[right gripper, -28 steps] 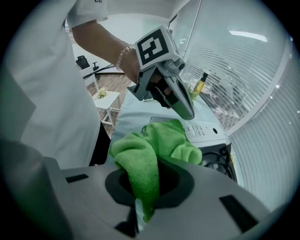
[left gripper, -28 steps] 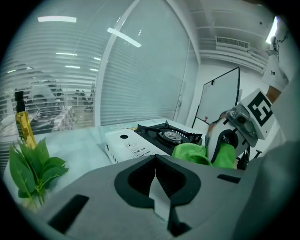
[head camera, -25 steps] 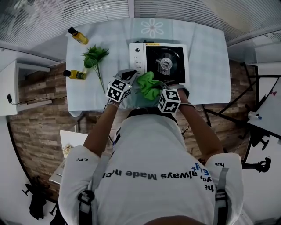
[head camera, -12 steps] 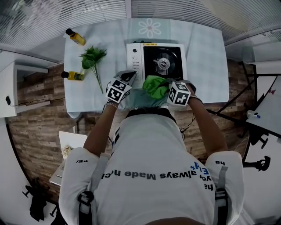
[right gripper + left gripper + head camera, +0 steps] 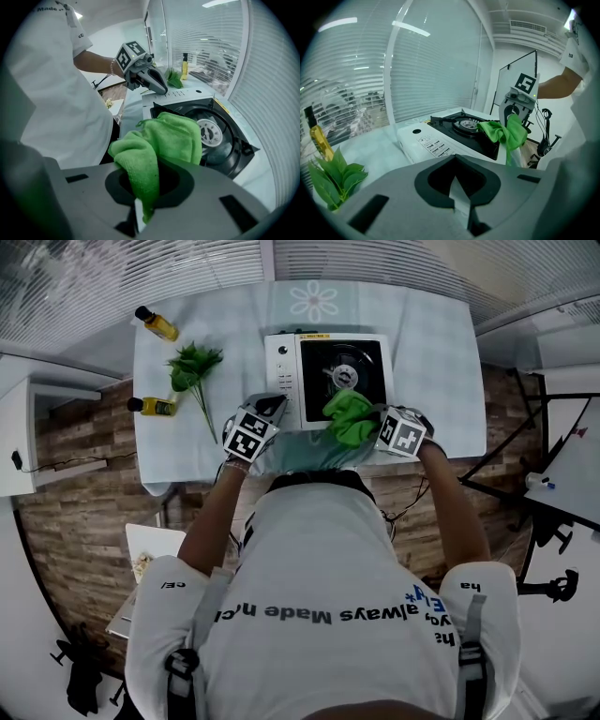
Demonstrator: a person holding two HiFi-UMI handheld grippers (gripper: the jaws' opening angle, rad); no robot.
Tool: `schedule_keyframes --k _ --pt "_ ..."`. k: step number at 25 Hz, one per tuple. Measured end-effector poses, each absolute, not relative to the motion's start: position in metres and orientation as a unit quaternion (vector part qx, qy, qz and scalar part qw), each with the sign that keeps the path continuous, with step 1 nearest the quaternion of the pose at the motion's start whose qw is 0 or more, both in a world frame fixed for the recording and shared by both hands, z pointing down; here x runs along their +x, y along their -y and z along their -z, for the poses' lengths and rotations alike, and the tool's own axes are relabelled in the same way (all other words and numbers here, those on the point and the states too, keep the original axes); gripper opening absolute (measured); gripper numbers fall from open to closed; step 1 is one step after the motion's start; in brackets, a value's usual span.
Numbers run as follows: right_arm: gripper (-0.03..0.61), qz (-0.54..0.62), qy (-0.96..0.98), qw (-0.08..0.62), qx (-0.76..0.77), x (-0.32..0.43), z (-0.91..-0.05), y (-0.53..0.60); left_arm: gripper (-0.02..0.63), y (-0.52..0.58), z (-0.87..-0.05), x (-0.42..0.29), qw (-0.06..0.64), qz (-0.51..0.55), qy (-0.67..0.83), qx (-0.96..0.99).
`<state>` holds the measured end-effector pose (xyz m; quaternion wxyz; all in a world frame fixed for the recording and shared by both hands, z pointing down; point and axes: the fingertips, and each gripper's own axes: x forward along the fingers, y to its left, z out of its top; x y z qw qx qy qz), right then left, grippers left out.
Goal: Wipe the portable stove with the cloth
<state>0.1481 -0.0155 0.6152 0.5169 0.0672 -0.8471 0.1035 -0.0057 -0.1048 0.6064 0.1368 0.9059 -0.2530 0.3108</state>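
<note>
Over the portable stove (image 5: 328, 371) edge, we're clamping the green cloth (image 5: 349, 416) in right gripper (image 5: 140, 206) jaws to wipe; left gripper (image 5: 459, 199) idling, jaws closed, empty.

Cool, even, fairly bright light, strip-light glare across the window glass (image 5: 410, 28), blinds (image 5: 436, 79) washed pale, table (image 5: 441, 362) bright, shadows faint, heavy fisheye bending at edges, black round vignette in both gripper views, left tongs (image 5: 461, 203) and right tongs (image 5: 143, 209) blurred close up.
</note>
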Motion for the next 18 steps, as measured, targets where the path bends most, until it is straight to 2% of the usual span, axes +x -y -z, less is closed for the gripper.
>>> schedule_keyframes --k 11,18 --pt "0.023 -0.121 0.834 0.531 0.091 0.182 -0.615 0.016 0.012 0.104 -0.607 -0.006 0.136 -0.324 0.245 0.904" --pt "0.023 -0.086 0.870 0.441 0.204 0.178 -0.549 0.049 0.012 0.104 -0.607 -0.005 0.144 -0.327 0.240 0.902"
